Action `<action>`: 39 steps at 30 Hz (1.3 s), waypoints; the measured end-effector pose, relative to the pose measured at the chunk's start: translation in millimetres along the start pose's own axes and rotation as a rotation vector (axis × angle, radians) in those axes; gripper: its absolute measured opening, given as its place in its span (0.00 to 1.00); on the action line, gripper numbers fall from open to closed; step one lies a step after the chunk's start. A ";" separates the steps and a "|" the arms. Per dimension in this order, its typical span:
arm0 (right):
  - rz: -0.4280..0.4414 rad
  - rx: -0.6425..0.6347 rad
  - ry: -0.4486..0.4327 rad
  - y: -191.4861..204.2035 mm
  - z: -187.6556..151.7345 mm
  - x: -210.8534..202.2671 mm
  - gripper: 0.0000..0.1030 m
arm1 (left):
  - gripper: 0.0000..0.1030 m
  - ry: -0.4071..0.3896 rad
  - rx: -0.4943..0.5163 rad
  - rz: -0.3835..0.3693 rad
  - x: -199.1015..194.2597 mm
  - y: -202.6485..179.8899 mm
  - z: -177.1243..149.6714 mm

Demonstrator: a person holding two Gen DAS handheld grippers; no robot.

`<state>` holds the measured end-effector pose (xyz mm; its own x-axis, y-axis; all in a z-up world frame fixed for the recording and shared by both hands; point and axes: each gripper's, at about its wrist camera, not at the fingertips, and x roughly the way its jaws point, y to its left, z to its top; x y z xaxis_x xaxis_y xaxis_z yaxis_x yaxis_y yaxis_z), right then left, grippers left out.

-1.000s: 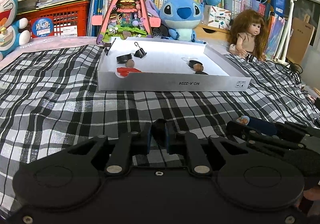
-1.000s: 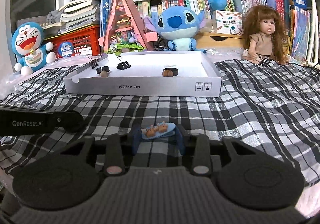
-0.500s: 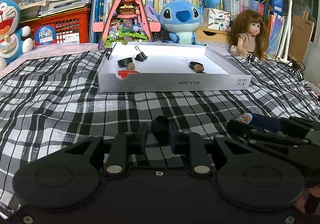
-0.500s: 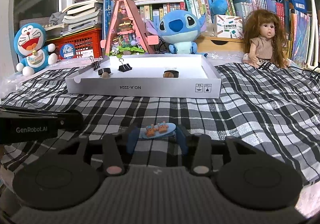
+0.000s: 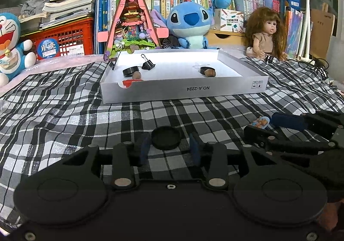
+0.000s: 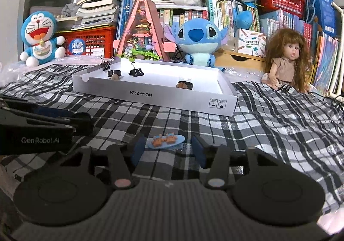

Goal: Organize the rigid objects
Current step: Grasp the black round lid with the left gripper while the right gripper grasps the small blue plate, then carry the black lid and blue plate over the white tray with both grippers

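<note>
A black round cap (image 5: 166,138) lies on the checked cloth between the fingers of my left gripper (image 5: 168,150), which is open around it. A light blue hair clip with orange figures (image 6: 166,141) lies on the cloth between the fingers of my right gripper (image 6: 167,151), which is open. The clip also shows in the left wrist view (image 5: 261,122), at the right gripper's tips. A white shallow box (image 5: 185,90) stands ahead; it holds a binder clip (image 5: 147,64), black rings and brown nuts.
Plush toys, a doll (image 5: 266,35), a pink triangular toy house (image 5: 132,23), a red crate and books line the back. The left gripper's body (image 6: 36,131) lies at the left in the right wrist view.
Both grippers have opened. The left let go of the black cap and the right let go of the hair clip; both objects now rest on the cloth.
</note>
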<state>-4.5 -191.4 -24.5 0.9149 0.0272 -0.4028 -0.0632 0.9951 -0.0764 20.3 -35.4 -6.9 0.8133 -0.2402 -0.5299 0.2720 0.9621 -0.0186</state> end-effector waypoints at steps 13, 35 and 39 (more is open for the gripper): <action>0.019 -0.020 0.020 -0.3 3.2 8.1 0.63 | 0.29 -0.007 0.018 0.028 7.3 -2.0 1.0; 0.057 0.055 0.021 -5.0 23.0 5.4 0.42 | 0.29 -0.003 -0.012 0.019 1.1 3.0 22.6; 0.060 0.092 0.031 -11.0 31.5 9.6 0.42 | 0.29 0.005 -0.037 0.021 3.7 8.9 35.6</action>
<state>17.6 -199.1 1.2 0.8978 0.0856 -0.4321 -0.0796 0.9963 0.0320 44.0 -32.3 21.1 0.8157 -0.2196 -0.5352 0.2357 0.9710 -0.0392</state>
